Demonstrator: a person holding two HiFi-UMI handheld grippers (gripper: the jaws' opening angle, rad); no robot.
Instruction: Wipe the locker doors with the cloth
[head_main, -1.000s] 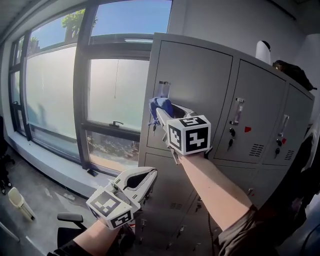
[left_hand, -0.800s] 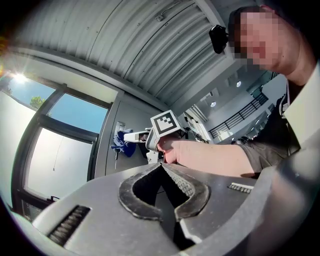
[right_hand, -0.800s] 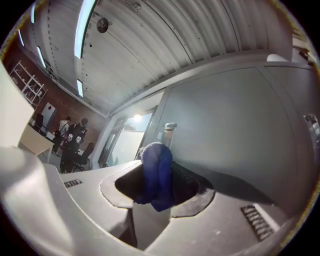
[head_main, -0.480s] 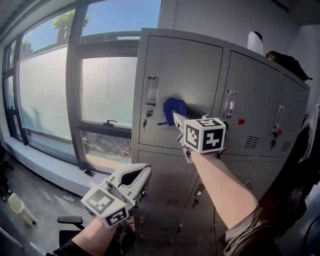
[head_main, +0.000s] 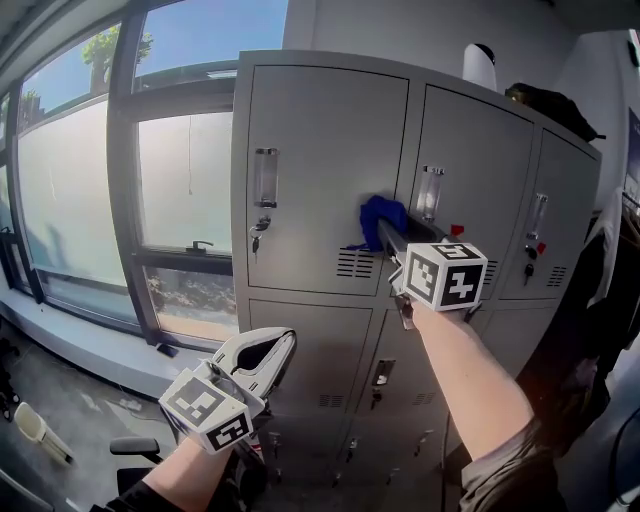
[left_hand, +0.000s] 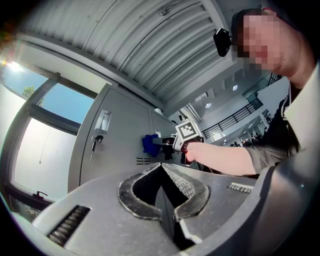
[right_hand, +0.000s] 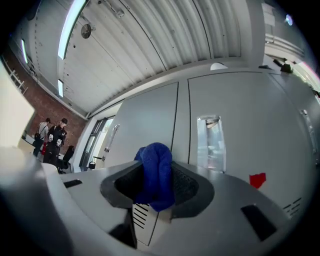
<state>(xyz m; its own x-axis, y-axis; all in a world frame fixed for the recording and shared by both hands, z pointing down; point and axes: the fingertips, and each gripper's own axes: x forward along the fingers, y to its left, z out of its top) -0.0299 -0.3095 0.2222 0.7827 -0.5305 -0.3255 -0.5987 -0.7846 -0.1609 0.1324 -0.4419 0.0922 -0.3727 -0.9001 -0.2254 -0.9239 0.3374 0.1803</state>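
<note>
Right gripper: the right gripper (right_hand: 158, 184) has its jaws clamped on a bunched blue cloth (right_hand: 157, 165), which fills the gap between the pads and bulges out past the tips.
Left gripper: the left gripper (left_hand: 161, 175) has its jaws closed tip to tip with nothing between them. It hangs low in front of the lower row of doors, well apart from the cloth.
Cloth: it is pressed against the upper left locker door (head_main: 320, 150) near that door's right edge, just above the vent slots (head_main: 355, 263) and just beside the next door (head_main: 470, 170).
Change: a second ago the cloth sat at the same door's left edge, by the clear label holder (head_main: 265, 178). Half a second ago it was near mid-door, and now it is at the right edge. The left gripper has kept its low place and stayed closed.
Lockers: they are grey metal. Keys (head_main: 254, 238) hang from the left door's lock and a red tag (head_main: 457, 230) shows on the next door. A white object (head_main: 480, 66) and a dark bag (head_main: 548, 100) rest on the top.
Room: a tall window (head_main: 185, 170) stands left of the lockers under a ribbed ceiling (right_hand: 150, 45). Two people (right_hand: 52, 142) stand far off at the left edge of the right gripper view.
</note>
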